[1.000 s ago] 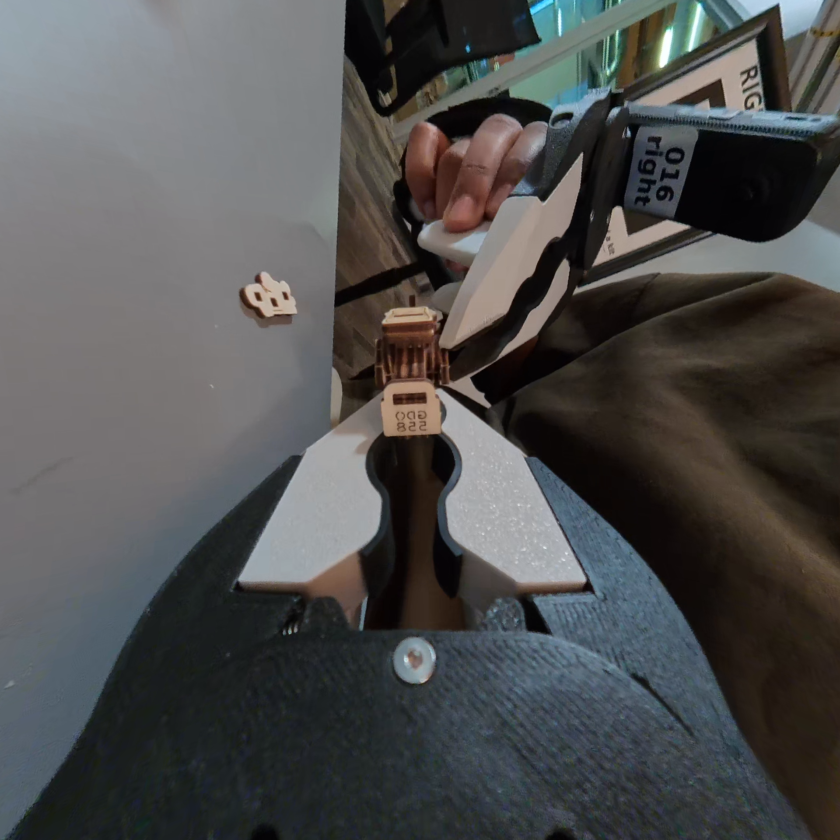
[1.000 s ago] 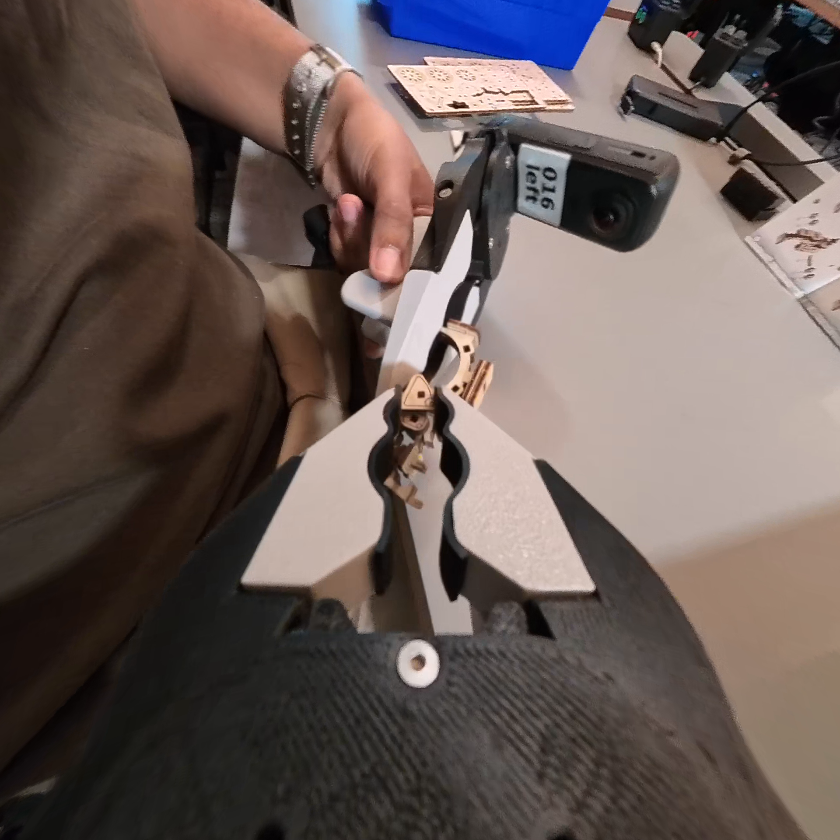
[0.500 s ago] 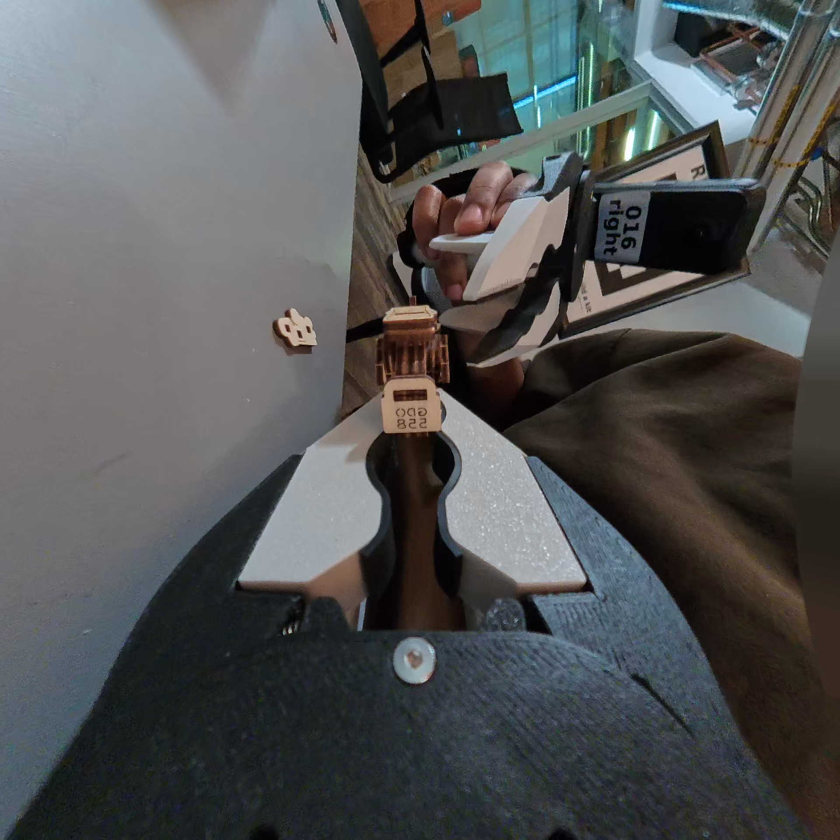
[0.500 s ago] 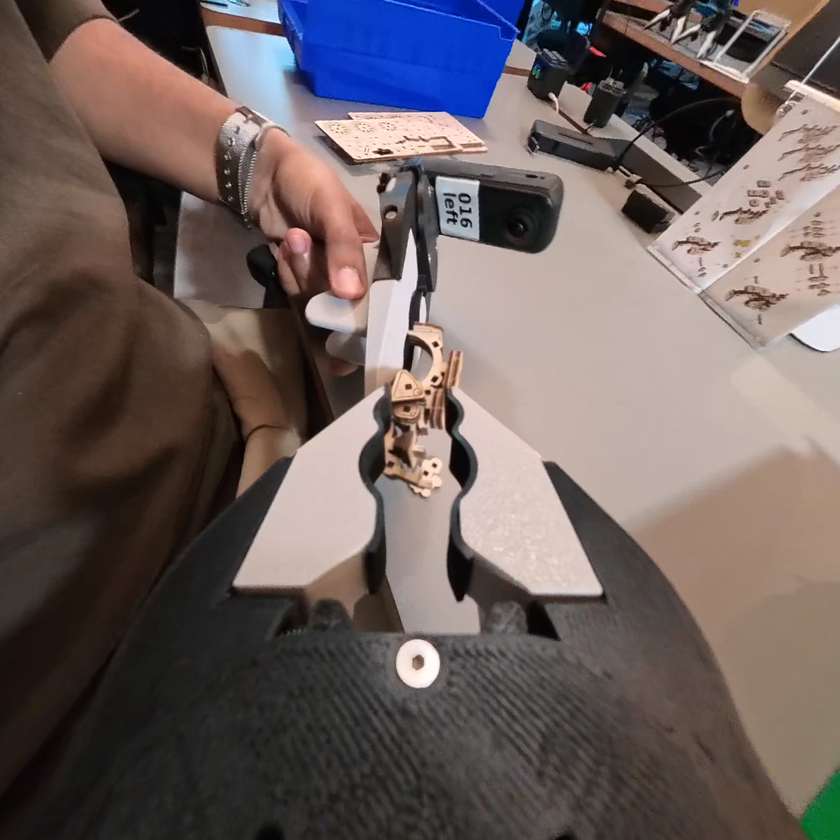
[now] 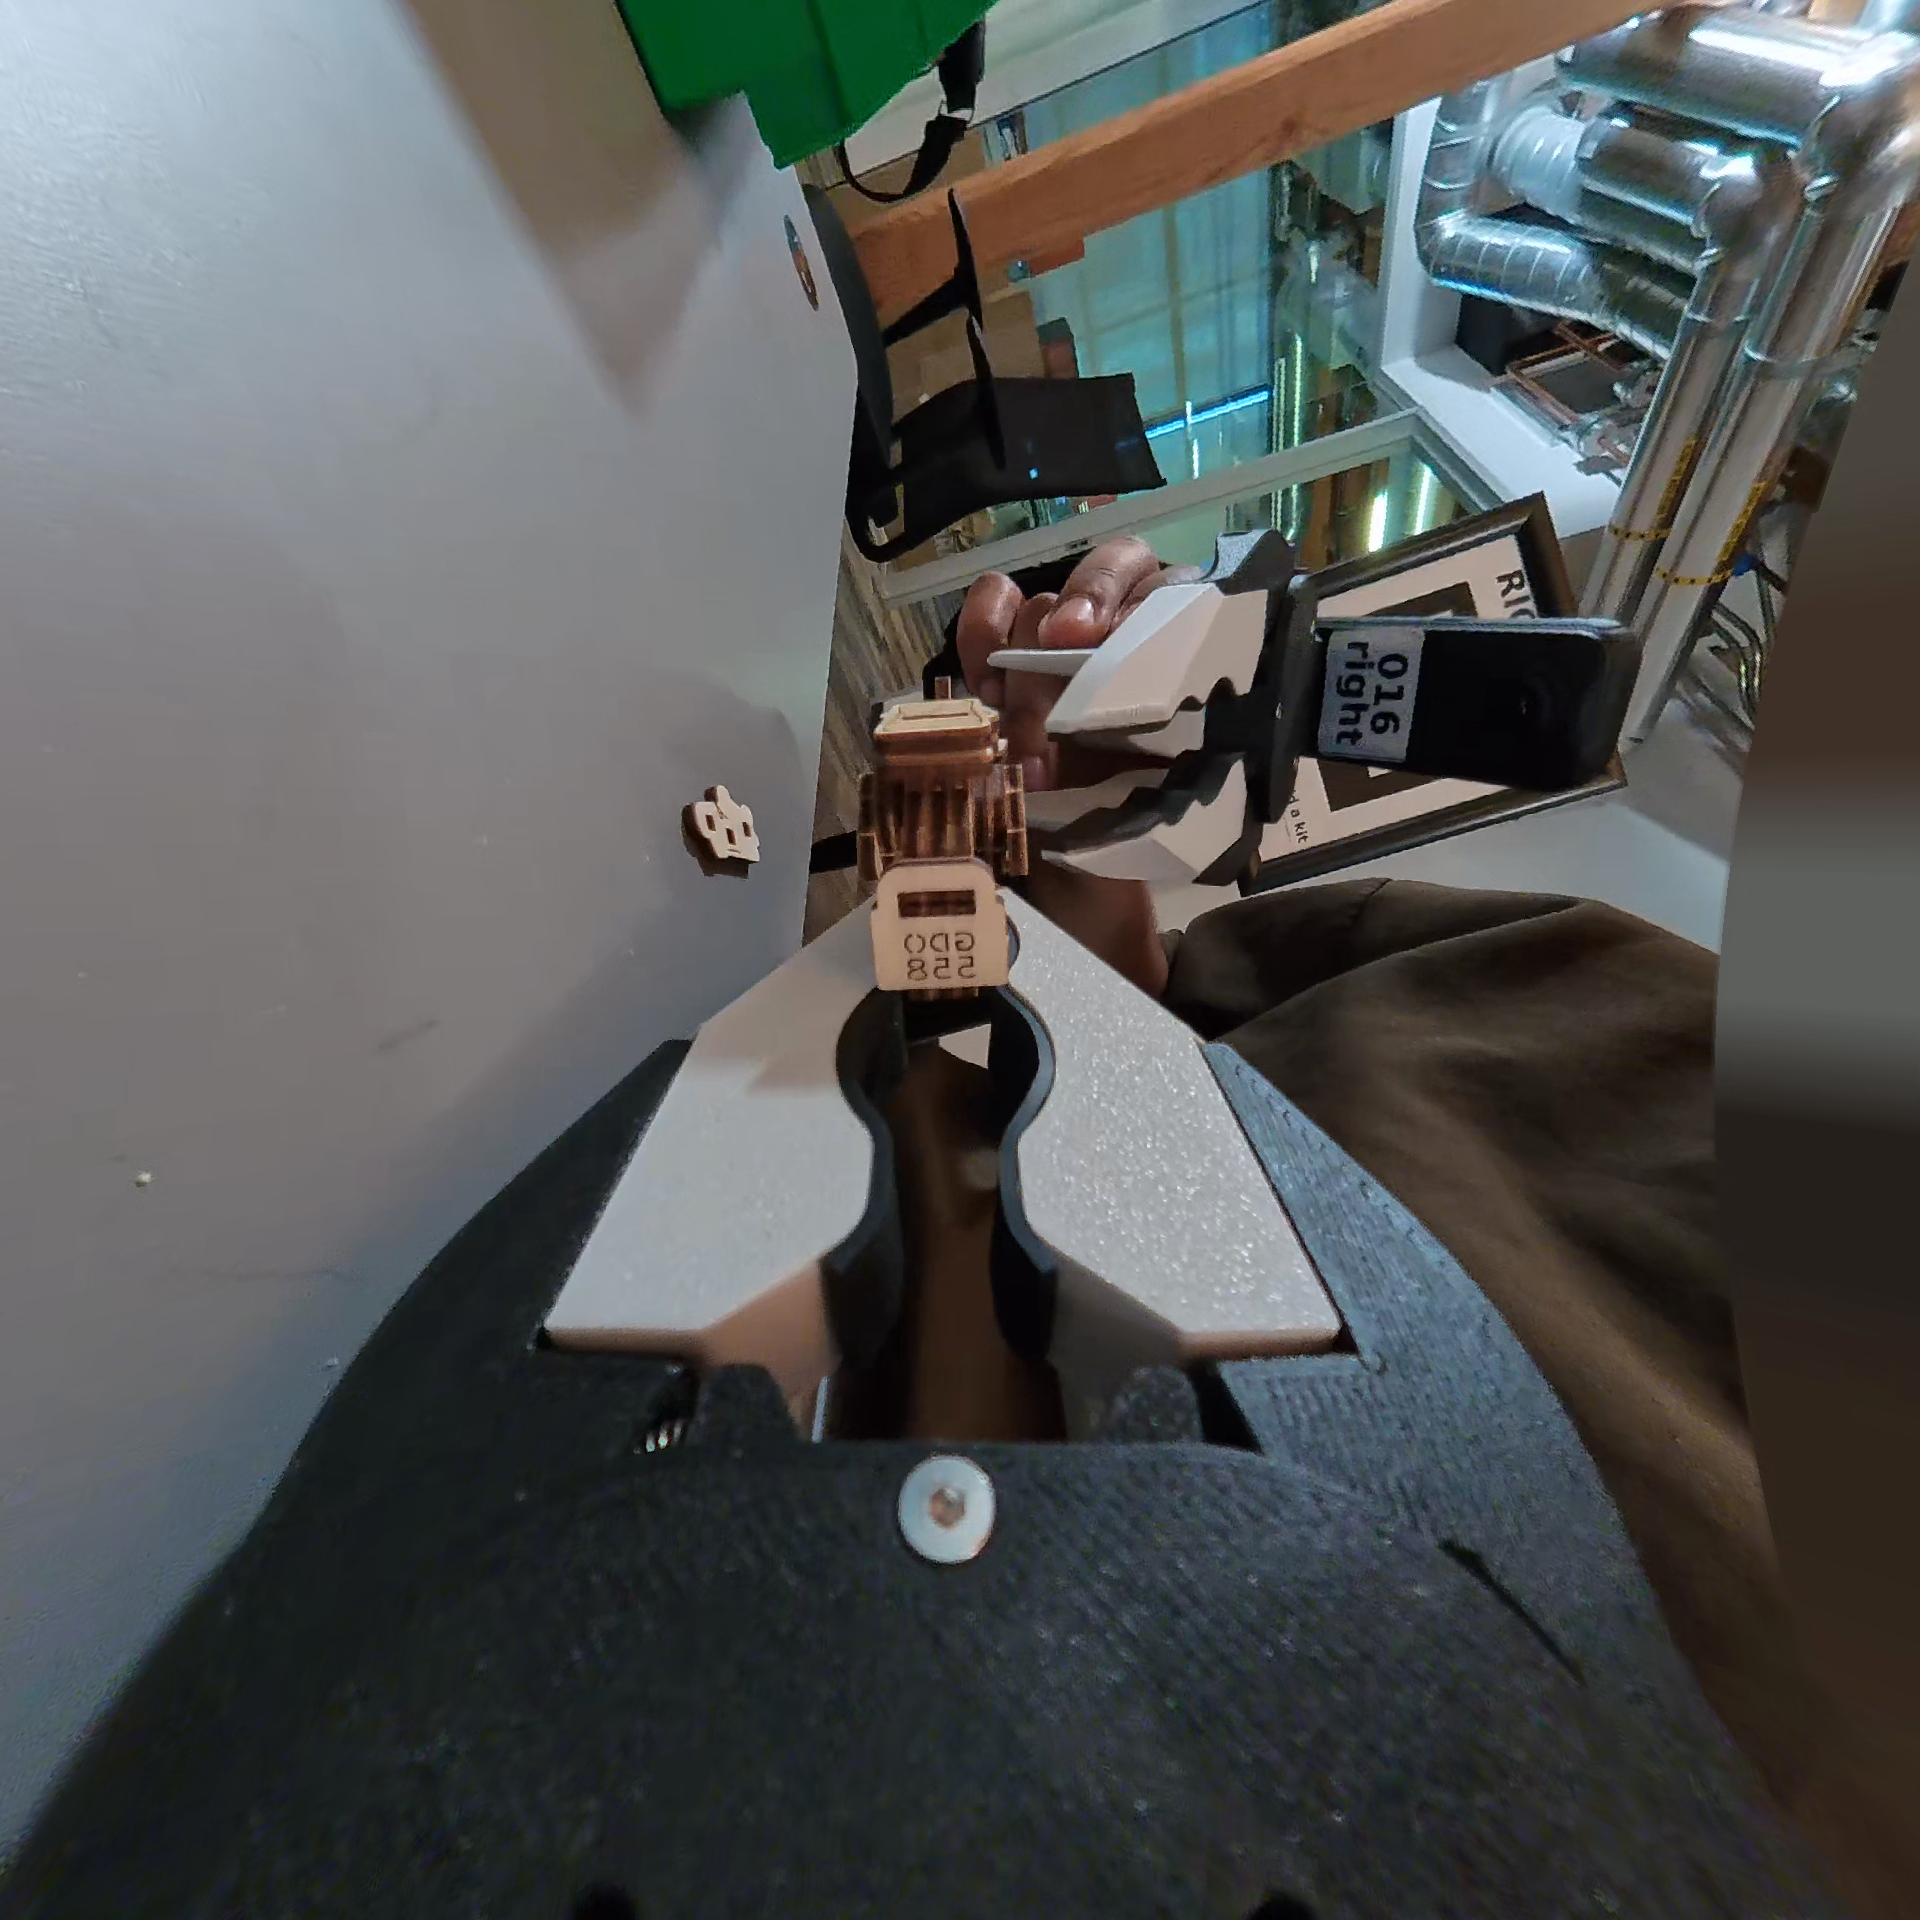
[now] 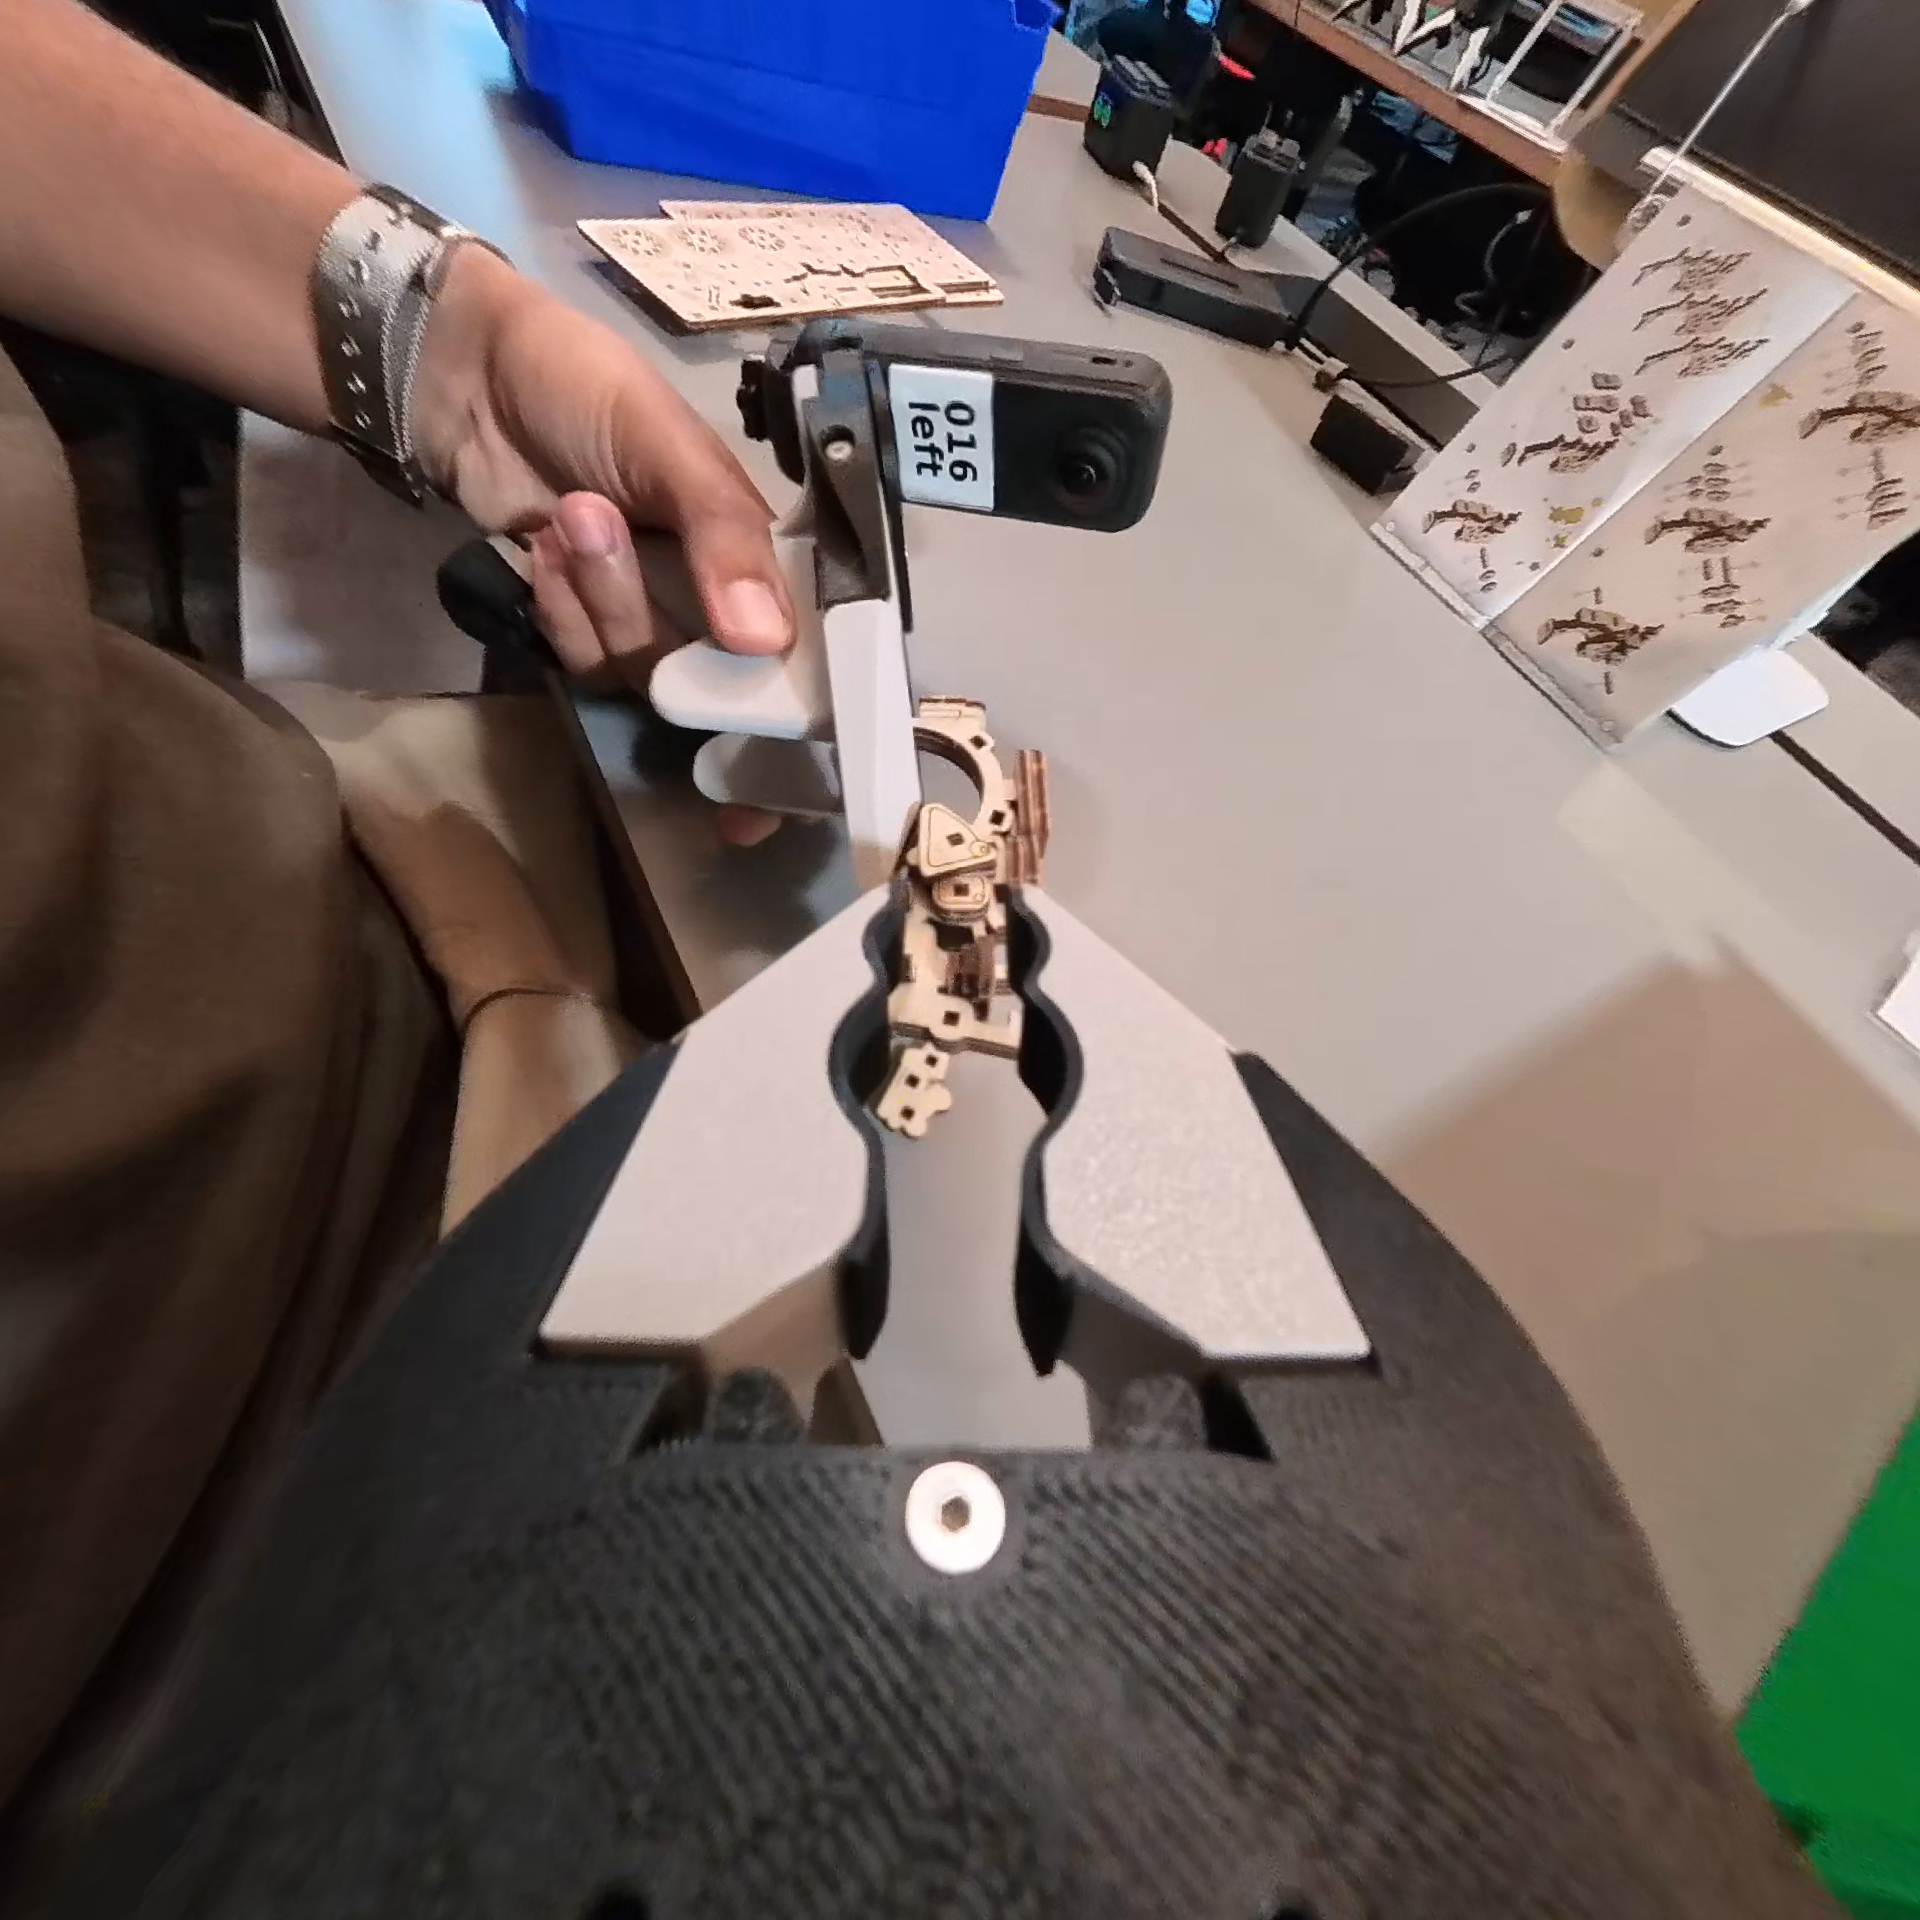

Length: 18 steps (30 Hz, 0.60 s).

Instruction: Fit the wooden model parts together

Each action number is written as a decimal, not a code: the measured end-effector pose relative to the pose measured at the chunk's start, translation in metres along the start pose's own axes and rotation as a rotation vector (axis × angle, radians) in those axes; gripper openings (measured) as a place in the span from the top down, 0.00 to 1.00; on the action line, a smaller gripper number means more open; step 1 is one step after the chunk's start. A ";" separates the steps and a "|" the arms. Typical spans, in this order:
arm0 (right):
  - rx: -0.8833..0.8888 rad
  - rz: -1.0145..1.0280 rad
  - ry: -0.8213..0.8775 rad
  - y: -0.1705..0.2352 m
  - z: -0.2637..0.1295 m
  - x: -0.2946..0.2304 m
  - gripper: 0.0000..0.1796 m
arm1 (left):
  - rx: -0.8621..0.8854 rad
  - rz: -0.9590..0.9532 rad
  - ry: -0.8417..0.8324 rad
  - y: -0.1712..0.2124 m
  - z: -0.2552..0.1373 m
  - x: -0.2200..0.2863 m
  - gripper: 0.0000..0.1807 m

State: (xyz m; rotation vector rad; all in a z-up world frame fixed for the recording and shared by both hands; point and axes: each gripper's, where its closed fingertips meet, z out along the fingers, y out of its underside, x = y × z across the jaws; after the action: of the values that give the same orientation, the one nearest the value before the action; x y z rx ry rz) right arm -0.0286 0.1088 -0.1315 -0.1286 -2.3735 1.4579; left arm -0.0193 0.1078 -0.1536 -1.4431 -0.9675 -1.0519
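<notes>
My left gripper [image 5: 940,971] is shut on a small wooden model body [image 5: 940,821], a slatted block with an engraved plate facing me. My right gripper [image 6: 951,904] is shut on a slim jointed wooden part [image 6: 945,977] that hangs back between its fingers. In the right wrist view the left gripper [image 6: 883,810] stands edge-on just beyond, with the model body [image 6: 982,774] sticking out to its right, close to the tip of my part. In the left wrist view the right gripper [image 5: 1049,779] is just right of the model body. A loose wooden piece [image 5: 720,826] lies on the grey table [image 5: 364,623].
Flat wooden part sheets [image 6: 790,265] lie at the back of the table [image 6: 1299,779] before a blue bin [image 6: 769,83]. Black devices with cables [image 6: 1195,286] and a standing picture sheet [image 6: 1683,416] are at the right. A person's brown clothing [image 6: 156,935] fills the left. Less than 4 cm separates the two grippers' tips.
Both grippers have tilted and risen. The right gripper has swung round and stands slightly off the model body instead of against it. Both grips are unchanged.
</notes>
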 end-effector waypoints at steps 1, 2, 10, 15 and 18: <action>-0.009 -0.005 0.008 0.001 0.001 0.001 0.90 | -0.002 0.002 -0.002 0.000 0.000 0.000 0.98; -0.014 -0.004 0.008 0.002 0.002 0.000 0.90 | -0.005 0.005 -0.006 0.001 0.001 -0.001 0.98; -0.045 0.009 0.007 0.005 0.008 -0.003 0.90 | -0.020 0.019 -0.024 0.004 0.002 -0.002 0.98; -0.035 0.091 -0.017 0.005 0.007 -0.002 0.88 | -0.024 0.031 -0.021 0.005 0.003 -0.001 0.98; -0.026 0.110 -0.012 0.004 0.006 0.000 0.89 | -0.022 0.028 -0.018 0.005 0.003 0.000 0.98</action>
State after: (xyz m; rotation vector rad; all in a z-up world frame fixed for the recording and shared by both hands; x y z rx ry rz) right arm -0.0312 0.1059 -0.1377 -0.2611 -2.4301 1.4813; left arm -0.0147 0.1106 -0.1555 -1.4818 -0.9487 -1.0336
